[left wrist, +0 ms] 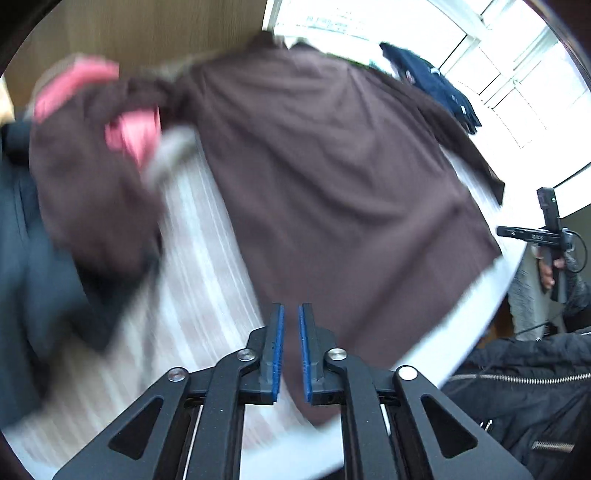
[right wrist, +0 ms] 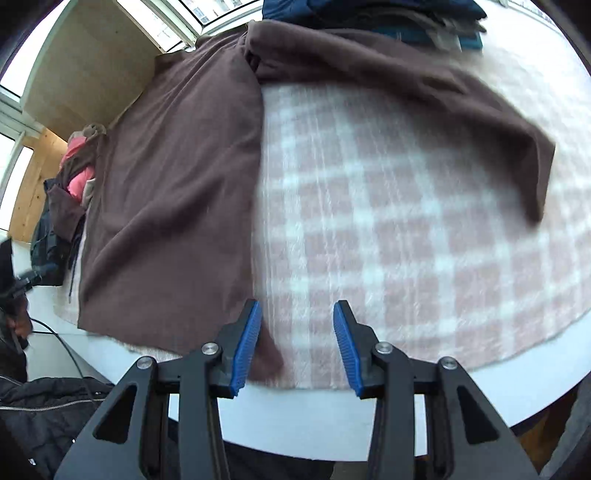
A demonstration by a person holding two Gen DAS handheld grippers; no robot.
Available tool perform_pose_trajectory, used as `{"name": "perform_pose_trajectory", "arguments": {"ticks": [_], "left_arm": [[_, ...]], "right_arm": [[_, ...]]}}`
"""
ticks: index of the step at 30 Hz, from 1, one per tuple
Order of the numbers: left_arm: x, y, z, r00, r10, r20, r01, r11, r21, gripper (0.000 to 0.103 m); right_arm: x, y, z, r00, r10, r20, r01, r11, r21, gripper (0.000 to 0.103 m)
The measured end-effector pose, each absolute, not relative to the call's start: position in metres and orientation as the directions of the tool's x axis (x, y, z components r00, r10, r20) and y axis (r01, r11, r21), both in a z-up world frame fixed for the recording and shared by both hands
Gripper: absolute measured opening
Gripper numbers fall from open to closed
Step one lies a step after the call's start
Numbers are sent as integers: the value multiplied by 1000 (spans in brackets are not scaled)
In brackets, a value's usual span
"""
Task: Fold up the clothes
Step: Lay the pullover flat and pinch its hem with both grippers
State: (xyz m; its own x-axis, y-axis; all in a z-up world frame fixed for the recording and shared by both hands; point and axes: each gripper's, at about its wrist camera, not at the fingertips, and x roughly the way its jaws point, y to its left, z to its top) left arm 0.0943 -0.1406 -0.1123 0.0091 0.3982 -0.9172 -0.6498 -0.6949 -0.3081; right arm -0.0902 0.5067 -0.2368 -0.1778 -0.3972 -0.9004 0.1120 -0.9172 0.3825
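Observation:
A brown long-sleeved garment (left wrist: 332, 184) lies spread flat on a pink-and-white checked cloth (right wrist: 406, 229). In the right wrist view its body (right wrist: 177, 184) fills the left side and one sleeve (right wrist: 443, 96) stretches out to the right. The other sleeve (left wrist: 92, 177) is draped over a pile of clothes at the left. My left gripper (left wrist: 291, 310) hovers above the garment's hem, its blue pads a narrow gap apart with nothing between them. My right gripper (right wrist: 298, 310) stands open over the cloth's near edge, beside the hem corner, and holds nothing.
Pink clothes (left wrist: 133, 136) and dark ones are heaped at one end of the white table (right wrist: 332, 417). Folded navy clothes (right wrist: 369, 14) sit at the far side. A person's black jacket (left wrist: 517, 398) is at the table's edge. Windows lie beyond.

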Motion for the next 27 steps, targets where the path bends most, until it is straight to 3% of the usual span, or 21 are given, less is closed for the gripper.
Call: {"name": "perform_pose_trajectory", "arguments": {"ticks": [7,12,25,27], "left_arm": [[127,-177,-137,36,423,-905,-523,-764,-378,19],[145,-165,-151,50,390,-919,-553,-756,-351,24],[161,-126,-167,43,277,-960,-603,-759,-246,23],[161,-124,-166,32,261,-965,-607,-761,-226,14]], "right_arm": [[-75,498,-238,-170,-448,-878,193,-889,416,41],[-72,486,-232,-157,-384,-910,284,-900,331,41],[-76,464,-236,-161,-307,-938,399,-889,222,41],[-76,461,-236,-168,-305,-937,415,-884,214,40]]}}
